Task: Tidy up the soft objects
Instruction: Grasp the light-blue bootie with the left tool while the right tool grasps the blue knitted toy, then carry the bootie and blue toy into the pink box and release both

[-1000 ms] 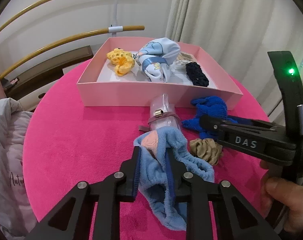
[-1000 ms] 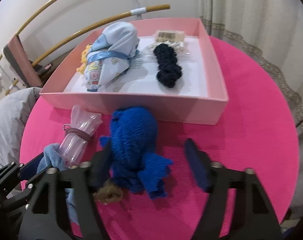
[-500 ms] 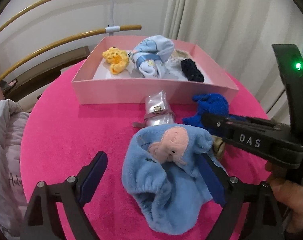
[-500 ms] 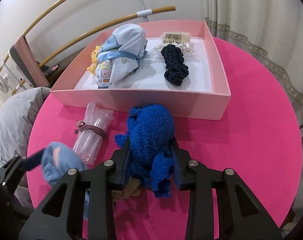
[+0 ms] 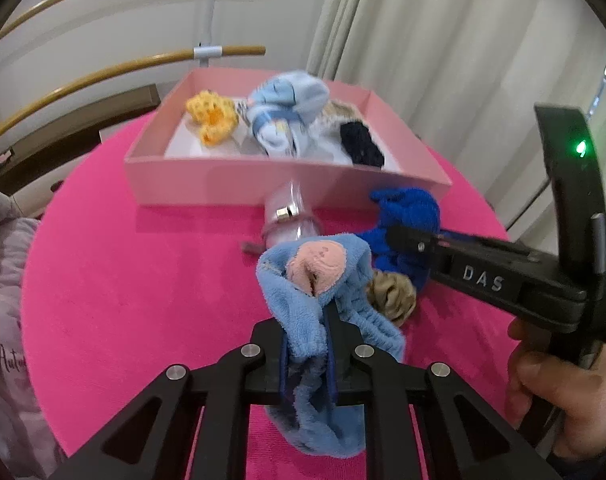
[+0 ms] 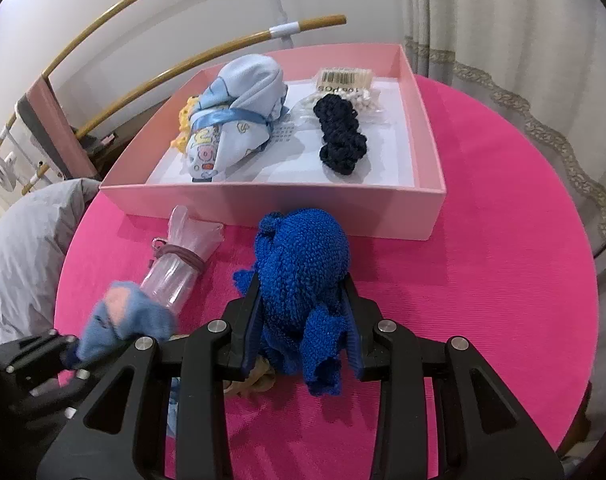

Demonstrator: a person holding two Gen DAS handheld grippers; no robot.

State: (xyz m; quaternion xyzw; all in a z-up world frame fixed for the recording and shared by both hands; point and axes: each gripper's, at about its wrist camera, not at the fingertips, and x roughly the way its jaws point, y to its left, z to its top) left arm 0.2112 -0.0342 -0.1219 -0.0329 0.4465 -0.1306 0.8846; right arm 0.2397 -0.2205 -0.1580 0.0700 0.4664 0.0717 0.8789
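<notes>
My left gripper [image 5: 307, 344] is shut on a light blue plush cloth [image 5: 315, 276] with a pink patch, held just above the pink table. My right gripper [image 6: 303, 328] is shut on a dark blue knitted piece [image 6: 303, 264], which also shows in the left wrist view [image 5: 407, 216]. A tan scrunchie [image 5: 391, 292] lies between them. The pink box [image 6: 263, 208] ahead holds a light blue cloth bundle [image 6: 235, 116], a yellow knit piece [image 5: 211, 116], a black scrunchie [image 6: 341, 140] and a packet [image 6: 347, 84].
A clear plastic roll with a band [image 6: 179, 264] lies on the round pink table [image 6: 483, 240] in front of the box. Grey fabric [image 6: 19, 252] lies off the left edge. Wooden rails [image 5: 103, 72] and curtains [image 6: 503, 20] stand behind.
My left gripper opened around the light blue plush cloth, then shut on it again. My right gripper closed on the dark blue knitted piece and holds it.
</notes>
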